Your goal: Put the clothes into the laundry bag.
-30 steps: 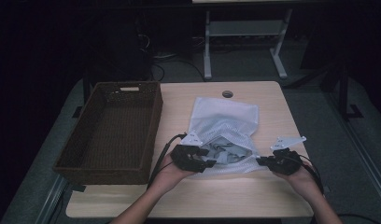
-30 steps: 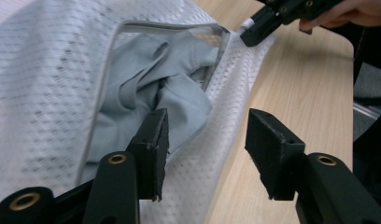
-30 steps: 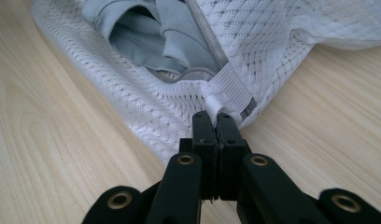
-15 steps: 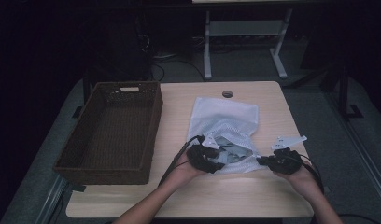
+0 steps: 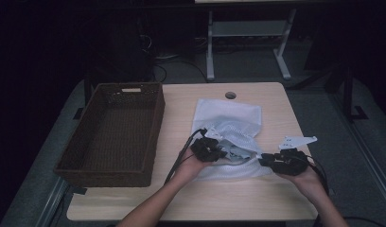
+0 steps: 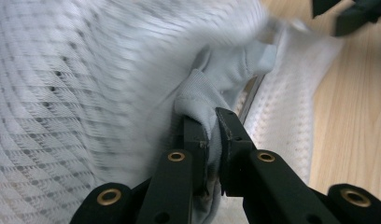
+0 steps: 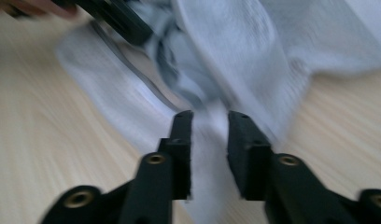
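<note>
Dark room, pale desk (image 5: 238, 198): near its front edge the mesh bag (image 5: 229, 118) lies open. Left gripper (image 6: 213, 135) has just closed on grey cloth (image 6: 202, 93) inside; right gripper (image 7: 209, 126) has just opened, bag edge loose between its jaws, so pulling out can begin.

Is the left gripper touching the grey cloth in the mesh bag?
Touching. In the left gripper view, the left gripper has just closed; both pads pinch a fold of grey cloth.

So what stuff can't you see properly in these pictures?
- Grey cloth in the left tool: the white mesh bag covers most of it, so what it is stays unclear.
- Right tool: its view is blurred, so whether it pinches the bag's edge is unclear.
- Basket: the high view is too dim to show its floor.
</note>
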`<action>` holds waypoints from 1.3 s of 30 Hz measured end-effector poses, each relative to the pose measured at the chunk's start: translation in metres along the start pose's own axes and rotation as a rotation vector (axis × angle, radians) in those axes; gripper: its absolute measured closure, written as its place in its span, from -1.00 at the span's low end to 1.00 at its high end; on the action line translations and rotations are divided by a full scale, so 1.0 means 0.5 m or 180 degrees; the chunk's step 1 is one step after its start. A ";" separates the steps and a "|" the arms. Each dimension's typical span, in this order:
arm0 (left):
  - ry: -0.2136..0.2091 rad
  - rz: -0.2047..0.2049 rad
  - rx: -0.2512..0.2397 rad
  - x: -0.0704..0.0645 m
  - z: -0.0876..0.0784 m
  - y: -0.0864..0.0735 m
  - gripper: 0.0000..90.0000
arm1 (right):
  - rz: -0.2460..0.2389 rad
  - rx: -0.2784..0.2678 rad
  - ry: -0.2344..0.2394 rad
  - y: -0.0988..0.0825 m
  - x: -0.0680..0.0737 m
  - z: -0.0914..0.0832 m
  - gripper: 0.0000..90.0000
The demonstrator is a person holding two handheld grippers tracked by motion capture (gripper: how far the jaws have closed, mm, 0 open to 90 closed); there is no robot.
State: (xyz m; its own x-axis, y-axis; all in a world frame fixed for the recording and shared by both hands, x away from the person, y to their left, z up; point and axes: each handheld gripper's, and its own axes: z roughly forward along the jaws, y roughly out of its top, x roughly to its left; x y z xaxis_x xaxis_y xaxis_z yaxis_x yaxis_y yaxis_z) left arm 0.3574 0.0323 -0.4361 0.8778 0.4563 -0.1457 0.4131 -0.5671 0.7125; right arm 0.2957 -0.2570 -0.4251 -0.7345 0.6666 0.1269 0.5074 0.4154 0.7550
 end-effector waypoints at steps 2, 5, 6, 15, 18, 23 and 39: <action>-0.0005 -0.0025 -0.0019 0.003 0.000 0.001 0.85 | -0.0057 -0.0085 0.0151 0.008 0.012 0.002 0.37; -0.0008 -0.0048 -0.0041 0.007 0.001 0.000 0.85 | -0.0207 -0.0057 0.0318 0.019 0.038 0.025 0.20; -0.0009 -0.0062 -0.0046 0.008 0.001 0.000 0.85 | -0.0268 -0.0033 0.0358 0.021 0.047 0.037 0.15; -0.0015 -0.0092 -0.0079 0.010 0.003 0.000 0.85 | -0.0568 0.0283 0.0719 0.045 0.100 0.138 0.03; -0.0020 -0.0098 -0.0082 0.010 0.004 -0.001 0.85 | -0.0691 0.0497 0.0718 0.044 0.114 0.172 0.08; -0.0011 -0.0099 -0.0084 0.009 0.005 -0.001 0.85 | -0.0804 0.0619 0.0511 0.036 0.116 0.184 0.68; 0.0181 -0.0100 -0.0040 0.002 0.059 0.004 0.86 | -0.0738 0.0580 0.0808 0.037 0.113 0.163 1.00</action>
State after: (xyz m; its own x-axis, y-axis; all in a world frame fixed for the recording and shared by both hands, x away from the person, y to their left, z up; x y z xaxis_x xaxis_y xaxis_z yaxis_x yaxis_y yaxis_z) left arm 0.3662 0.0116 -0.4552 0.8491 0.5122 -0.1292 0.4369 -0.5434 0.7168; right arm 0.3003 -0.1612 -0.4564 -0.9156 0.3773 0.1389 0.3699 0.6554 0.6584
